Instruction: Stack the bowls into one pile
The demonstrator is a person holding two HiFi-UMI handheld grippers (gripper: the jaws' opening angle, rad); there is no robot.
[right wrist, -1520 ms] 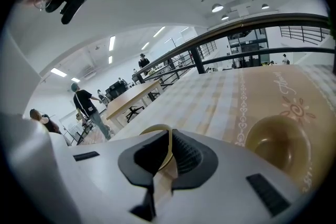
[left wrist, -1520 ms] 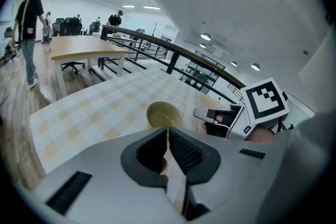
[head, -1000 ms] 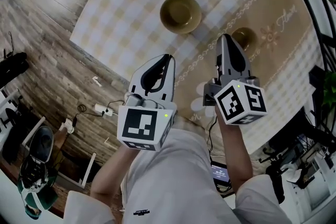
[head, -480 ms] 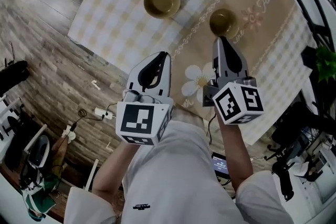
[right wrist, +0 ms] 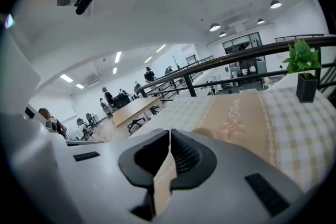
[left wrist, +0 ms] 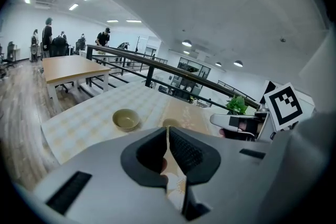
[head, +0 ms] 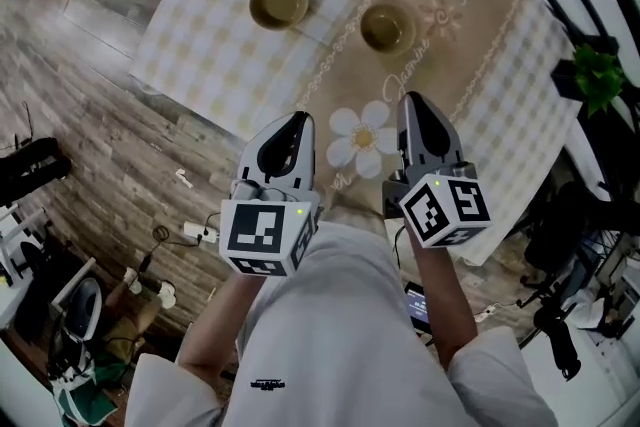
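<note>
Two olive-brown bowls stand apart on the checked tablecloth (head: pixel 210 35). The wider bowl (head: pixel 278 2) is to the left and the smaller bowl (head: pixel 387 27) sits on the tan runner. Both are empty and upright. My left gripper (head: pixel 297 121) is shut on nothing, held over the table's near edge, well short of the bowls. My right gripper (head: pixel 412 101) is also shut and empty, just short of the small bowl. The left gripper view shows the wide bowl (left wrist: pixel 126 119) beyond the closed jaws of the left gripper (left wrist: pixel 167 131). The right gripper (right wrist: pixel 170 136) has its jaws pressed together.
A potted green plant (head: pixel 598 75) stands at the table's far right corner. Wooden floor with a power strip and cables (head: pixel 190 233) lies to the left of the table. A wooden desk (left wrist: pixel 73 66) and a railing stand beyond the table, with people far off.
Both grippers have drawn back toward the table's near edge, and the bowls now lie farther ahead. Both stayed shut. The bowls have not moved on the cloth.
</note>
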